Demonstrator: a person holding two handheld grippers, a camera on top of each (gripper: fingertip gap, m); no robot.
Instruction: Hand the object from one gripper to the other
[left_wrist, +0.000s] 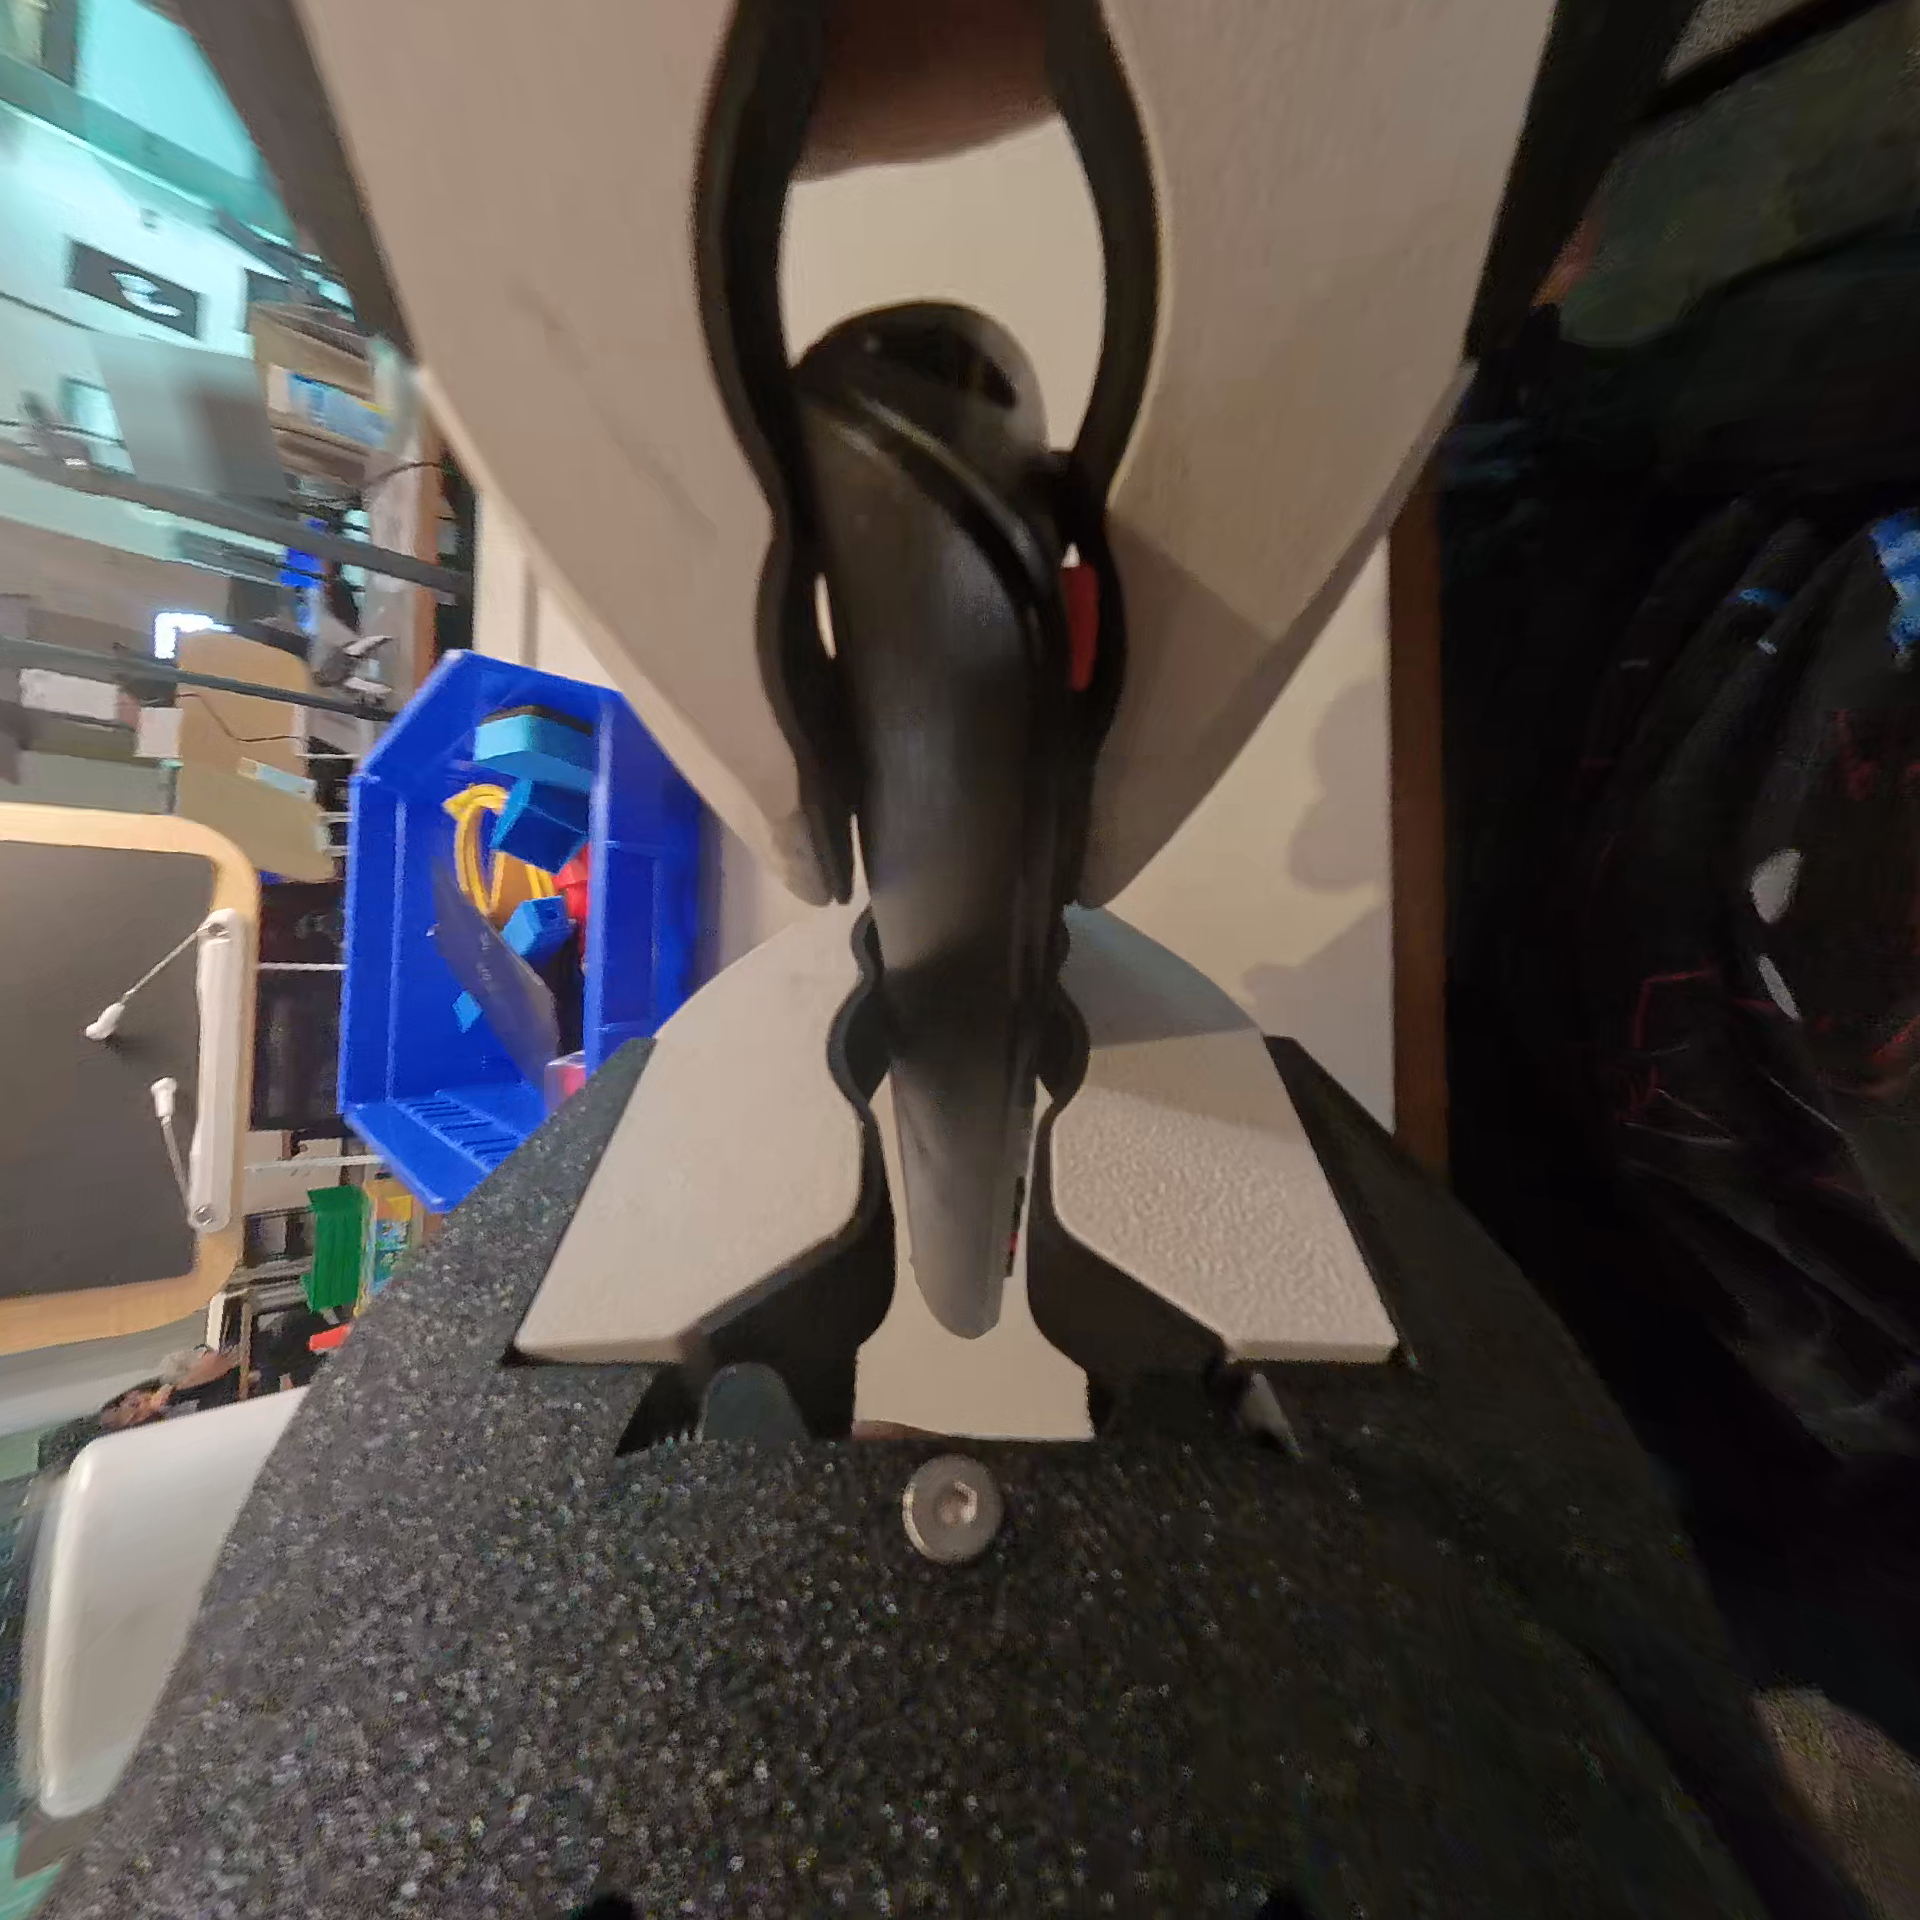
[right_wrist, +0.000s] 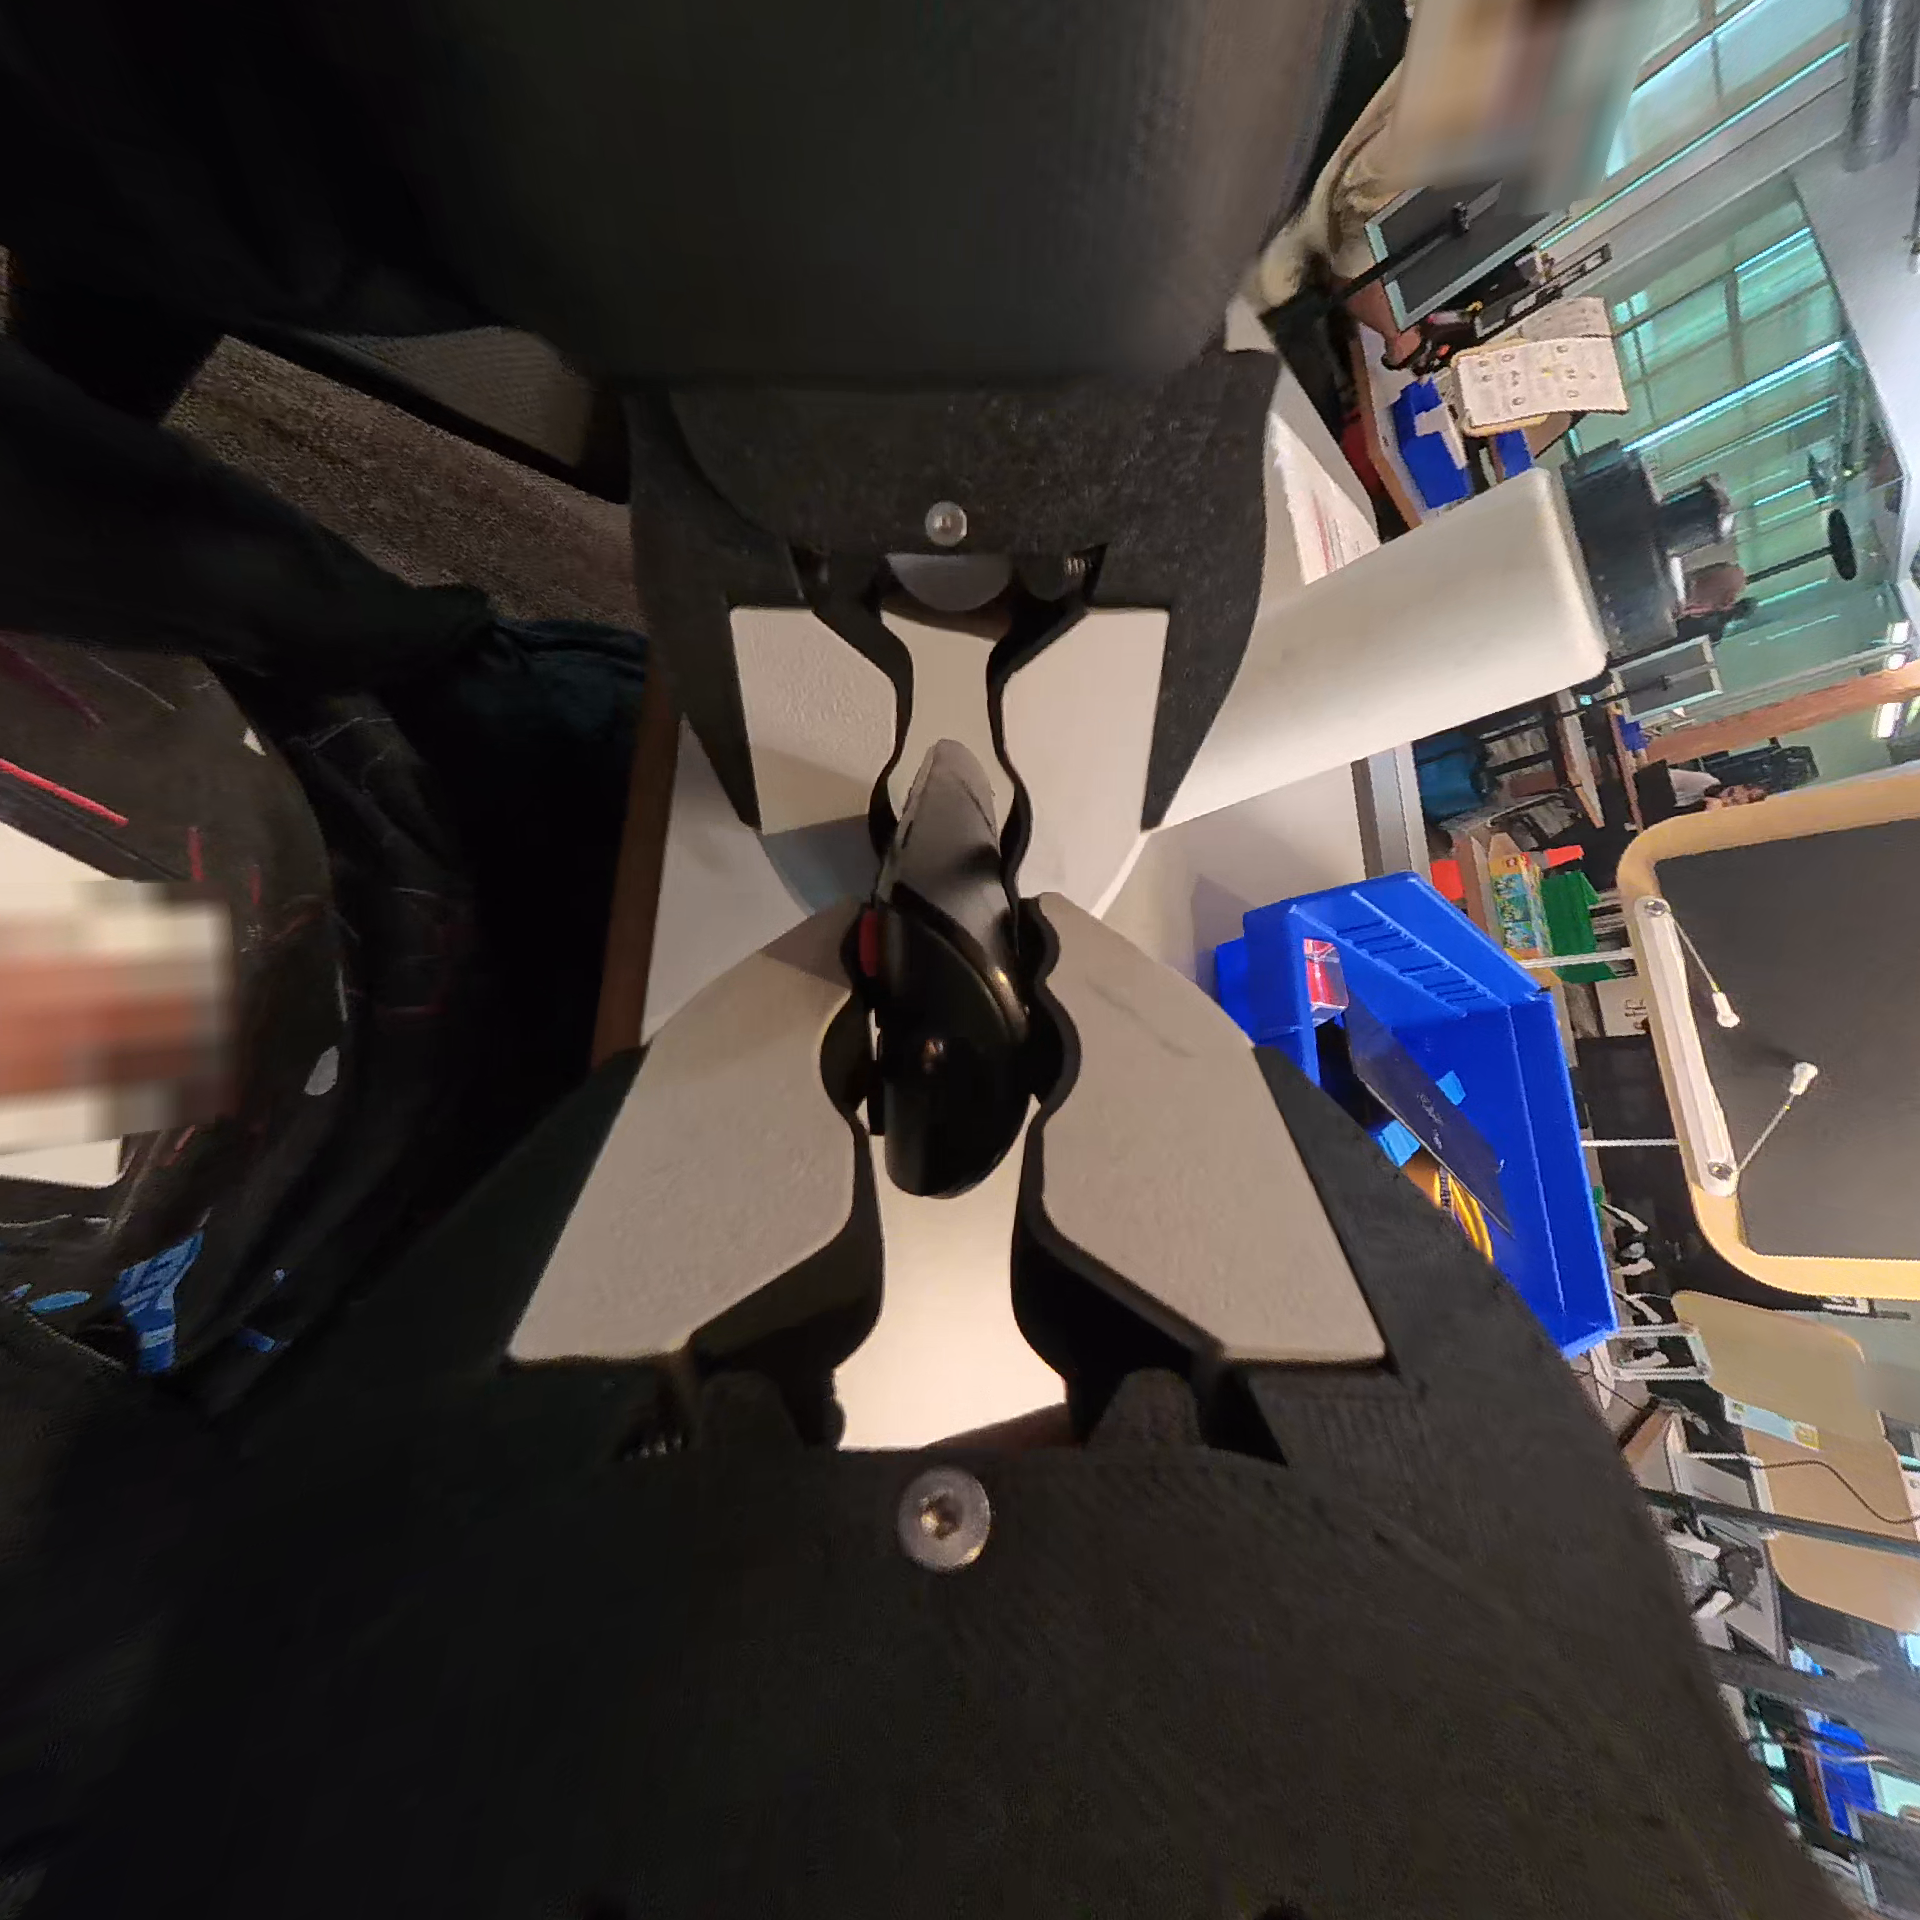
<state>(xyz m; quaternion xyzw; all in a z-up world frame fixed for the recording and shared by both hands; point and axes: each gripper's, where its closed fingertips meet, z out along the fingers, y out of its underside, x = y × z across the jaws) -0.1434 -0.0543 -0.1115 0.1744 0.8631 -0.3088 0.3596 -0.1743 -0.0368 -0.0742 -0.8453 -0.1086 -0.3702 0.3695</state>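
Black tool (left_wrist: 951, 935) with a red catch sits pinched by both narrowed tongs, left (left_wrist: 956, 1029) and right (right_wrist: 940, 1049), tip to tip above the white counter (right_wrist: 1455, 644); a blue bin (right_wrist: 1455, 1091) stands just beside.

A black, glossy plastic object (left_wrist: 940, 831) with an elongated, curved body, held in the air. One end is broad and rounded like a disc, with a small screw at its centre; the other end narrows to a blunt tip. A small red tab sits on one edge near the wide end. It is pinched at both ends at once: the left gripper (left_wrist: 951, 1023) clamps the narrow part, and the right gripper (right_wrist: 940, 997) clamps the rounded part, the two facing each other along its length
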